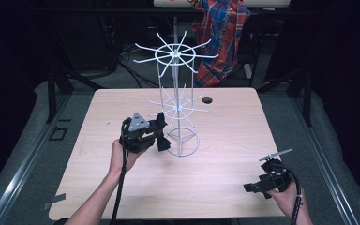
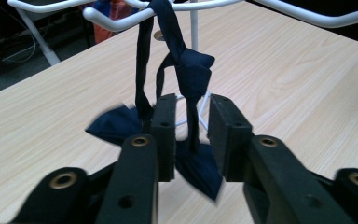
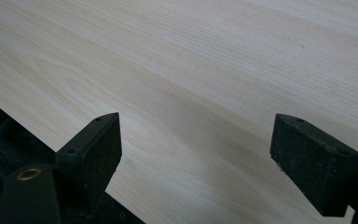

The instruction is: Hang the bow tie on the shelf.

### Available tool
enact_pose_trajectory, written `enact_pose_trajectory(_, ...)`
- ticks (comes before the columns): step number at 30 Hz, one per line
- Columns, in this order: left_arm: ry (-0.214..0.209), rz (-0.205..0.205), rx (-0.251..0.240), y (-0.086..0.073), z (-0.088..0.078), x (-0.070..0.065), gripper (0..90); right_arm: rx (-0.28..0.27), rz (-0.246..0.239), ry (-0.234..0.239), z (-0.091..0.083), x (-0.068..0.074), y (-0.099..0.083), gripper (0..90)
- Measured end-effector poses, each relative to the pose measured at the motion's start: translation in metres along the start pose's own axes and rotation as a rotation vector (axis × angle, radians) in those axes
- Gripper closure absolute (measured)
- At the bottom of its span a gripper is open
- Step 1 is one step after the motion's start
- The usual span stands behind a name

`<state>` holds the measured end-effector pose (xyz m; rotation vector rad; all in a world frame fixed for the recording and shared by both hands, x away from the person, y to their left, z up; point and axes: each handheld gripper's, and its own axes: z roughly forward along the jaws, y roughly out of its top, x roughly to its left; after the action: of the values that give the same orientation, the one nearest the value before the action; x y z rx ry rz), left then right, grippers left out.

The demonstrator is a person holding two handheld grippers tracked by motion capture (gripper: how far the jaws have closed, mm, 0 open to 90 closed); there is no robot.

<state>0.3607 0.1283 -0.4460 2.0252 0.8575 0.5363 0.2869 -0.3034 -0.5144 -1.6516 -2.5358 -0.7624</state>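
A white wire rack (image 1: pixel 175 54) with two tiers of hooks stands mid-table. A dark navy bow tie (image 1: pixel 162 138) hangs by its band from a lower hook (image 2: pixel 116 21); its knot (image 2: pixel 193 70) and wings dangle below. My left gripper (image 1: pixel 155 132) is at the rack's left side, level with the tie. Its jaws (image 2: pixel 191 112) stand a little apart, with one thin strap hanging loose in the gap, so it is open. My right gripper (image 1: pixel 249 187) rests low near the table's front right corner, jaws (image 3: pixel 196 140) wide open over bare wood.
The rack's ring base (image 1: pixel 183 145) sits just right of my left gripper. A cable hole (image 1: pixel 207 100) is in the light wooden table (image 1: pixel 225 140) behind the rack. A plaid cloth (image 1: pixel 222 33) hangs beyond the far edge.
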Motion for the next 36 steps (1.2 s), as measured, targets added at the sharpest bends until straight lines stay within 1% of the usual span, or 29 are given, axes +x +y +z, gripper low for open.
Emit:
enact_pose_trajectory(2,0.003,-0.002,0.001,0.0,-0.002,0.0,65.3,0.001,0.0,0.001,0.0,0.0,0.0,16.1)
enact_pose_trajectory(4,0.011,-0.003,0.01,0.0,-0.005,0.001,60.6,0.003,-0.004,0.008,-0.001,0.0,0.0,16.1)
enact_pose_trajectory(7,0.023,-0.01,0.02,-0.001,-0.009,0.002,53.6,0.005,-0.006,0.003,-0.001,0.0,0.001,16.1)
enact_pose_trajectory(8,0.032,-0.012,0.026,-0.001,-0.011,0.002,50.3,-0.021,0.013,-0.002,0.0,0.001,0.0,16.1)
enact_pose_trajectory(9,0.037,-0.013,0.03,-0.002,-0.012,0.003,47.4,0.012,-0.014,-0.026,-0.003,0.0,0.001,16.1)
enact_pose_trajectory(10,0.044,-0.014,0.033,-0.002,-0.014,0.004,45.3,-0.001,-0.008,-0.009,-0.001,0.0,0.001,16.1)
enact_pose_trajectory(11,0.047,-0.018,0.034,-0.002,-0.015,0.006,43.4,0.014,-0.024,-0.041,-0.003,0.0,0.002,16.1)
enact_pose_trajectory(14,0.056,-0.028,0.051,-0.004,-0.02,0.008,37.9,0.009,-0.018,-0.025,-0.003,0.001,0.001,16.1)
enact_pose_trajectory(16,0.061,-0.03,0.065,-0.005,-0.022,0.009,34.5,0.009,-0.019,-0.029,-0.003,0.001,0.001,16.0)
enact_pose_trajectory(18,0.066,-0.037,0.08,-0.007,-0.025,0.009,30.4,0.009,-0.019,-0.026,-0.003,0.001,0.002,16.0)
enact_pose_trajectory(20,0.063,-0.053,0.113,-0.009,-0.027,0.009,25.8,0.009,-0.02,-0.027,-0.004,0.001,0.002,16.0)
enact_pose_trajectory(22,0.067,-0.061,0.144,-0.011,-0.03,0.009,21.3,0.01,-0.021,-0.028,-0.004,0.001,0.002,16.0)
enact_pose_trajectory(23,0.073,-0.06,0.154,-0.012,-0.031,0.008,19.8,0.004,-0.014,-0.024,-0.003,0.001,0.002,16.0)
enact_pose_trajectory(24,0.077,-0.06,0.17,-0.013,-0.031,0.007,18.3,-0.03,0.011,-0.012,-0.001,0.003,0.0,16.0)
enact_pose_trajectory(25,0.083,-0.061,0.182,-0.014,-0.032,0.006,16.6,-0.008,-0.011,0.001,-0.002,0.001,0.002,16.0)
enact_pose_trajectory(26,0.09,-0.063,0.191,-0.015,-0.032,0.006,15.5,0.006,-0.023,-0.009,-0.003,0.001,0.002,16.0)
enact_pose_trajectory(27,0.092,-0.063,0.204,-0.016,-0.032,0.006,15.0,0.01,-0.027,-0.01,-0.003,0.001,0.003,16.0)
enact_pose_trajectory(28,0.1,-0.064,0.214,-0.017,-0.032,0.006,14.1,0.008,-0.027,-0.022,-0.003,0.002,0.003,16.0)
enact_pose_trajectory(29,0.107,-0.066,0.224,-0.019,-0.031,0.006,12.8,0.012,-0.027,-0.022,-0.003,0.002,0.003,16.0)
enact_pose_trajectory(30,0.114,-0.066,0.234,-0.02,-0.032,0.006,11.4,-0.005,-0.017,0.006,-0.001,0.003,0.003,16.0)
enact_pose_trajectory(31,0.122,-0.072,0.24,-0.022,-0.032,0.006,10.8,-0.005,-0.019,0.006,-0.001,0.003,0.003,16.0)
enact_pose_trajectory(32,0.118,-0.08,0.252,-0.024,-0.033,0.007,9.9,-0.007,-0.019,0.001,-0.001,0.003,0.003,16.0)
enact_pose_trajectory(33,0.125,-0.077,0.258,-0.027,-0.034,0.007,9.0,-0.008,-0.019,0.004,-0.001,0.003,0.003,16.0)
enact_pose_trajectory(36,0.129,-0.091,0.281,-0.034,-0.036,0.008,7.0,-0.005,-0.021,0.008,-0.001,0.003,0.003,16.0)
